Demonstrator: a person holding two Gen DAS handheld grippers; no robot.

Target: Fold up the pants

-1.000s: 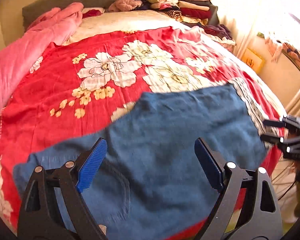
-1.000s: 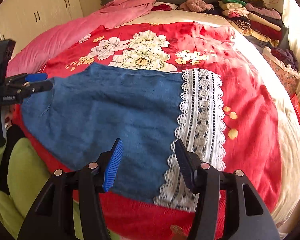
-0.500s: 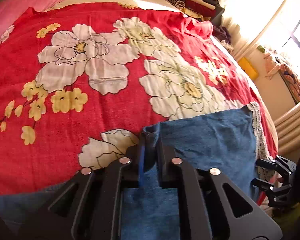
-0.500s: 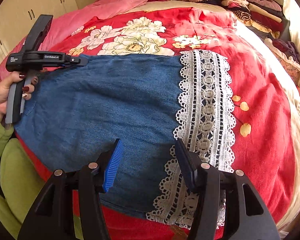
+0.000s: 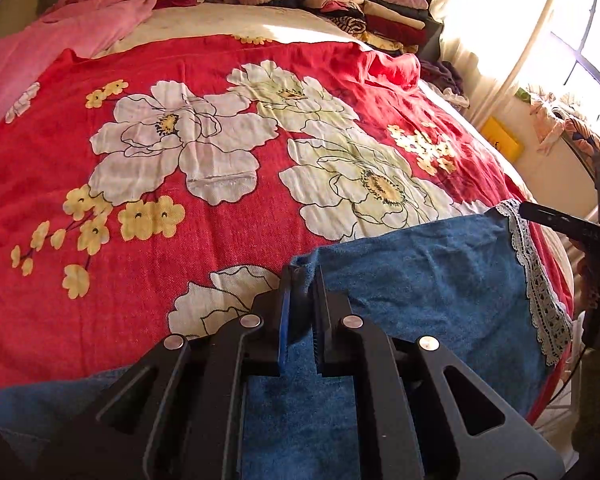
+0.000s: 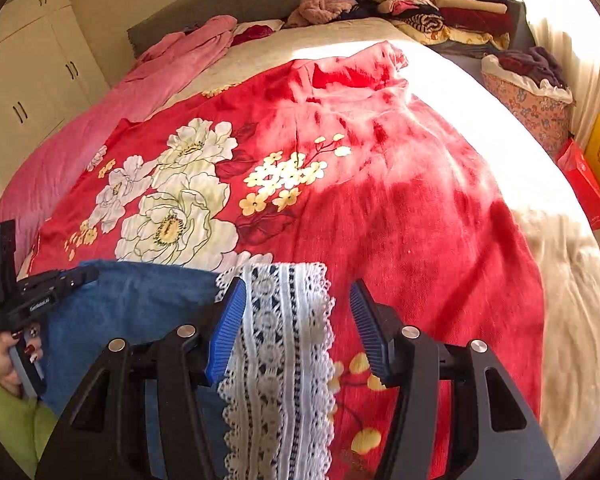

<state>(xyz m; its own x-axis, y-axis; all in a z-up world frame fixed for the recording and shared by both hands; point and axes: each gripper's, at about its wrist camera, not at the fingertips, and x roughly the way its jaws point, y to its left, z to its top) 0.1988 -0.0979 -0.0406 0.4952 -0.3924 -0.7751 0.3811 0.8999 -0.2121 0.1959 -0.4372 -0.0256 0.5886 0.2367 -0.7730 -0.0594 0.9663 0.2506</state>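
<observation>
Blue denim pants point(image 5: 428, 280) with a white lace hem point(image 5: 540, 292) lie flat on a red flowered blanket point(image 5: 160, 152) on a bed. My left gripper point(image 5: 302, 280) is shut on the pants' far edge near the waist end. In the right wrist view the pants point(image 6: 140, 304) show at lower left and the lace hem point(image 6: 284, 344) lies between the blue pads of my right gripper point(image 6: 298, 312), which is open over the hem's far corner. The left gripper point(image 6: 80, 278) shows there too, held by a hand.
A pink quilt point(image 5: 60, 40) lies along the left of the bed. Stacks of folded clothes point(image 6: 440, 4) sit at the head end. A flowered basket point(image 6: 528, 96) and a red box point(image 6: 584, 184) stand right of the bed. White cupboards point(image 6: 28, 92) stand left.
My left gripper has moved to the pants' far edge and shut on it. My right gripper has moved forward over the lace hem's far corner, still open.
</observation>
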